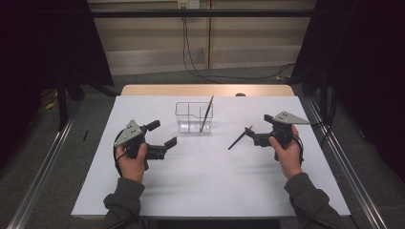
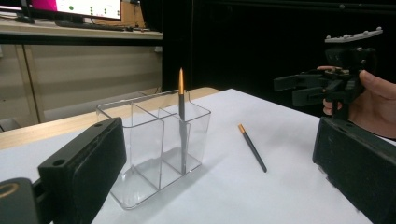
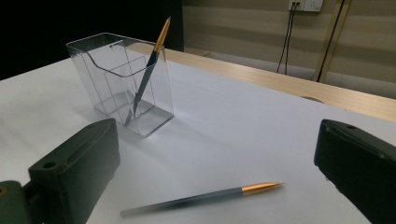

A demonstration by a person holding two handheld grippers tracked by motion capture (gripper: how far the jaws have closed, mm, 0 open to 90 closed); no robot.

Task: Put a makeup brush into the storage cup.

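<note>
Left gripper [image 1: 160,135] and right gripper [image 1: 250,133]: fingers apart, holding nothing. 1 pen [image 1: 207,113] leaning in clear divided holder [image 1: 193,116]. 1 loose pen [image 1: 237,140] flat on white surface [image 1: 205,176].

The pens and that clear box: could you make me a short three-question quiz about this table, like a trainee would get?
1. True or false: both pens stand in the clear holder.
2. Where is the loose pen? A) flat on the white table B) in a gripper C) on the floor
3. Fill in: the jaws of the right gripper are ____.

Key: 1 false, since just one pen stands inside; 2 A; 3 open.
</note>
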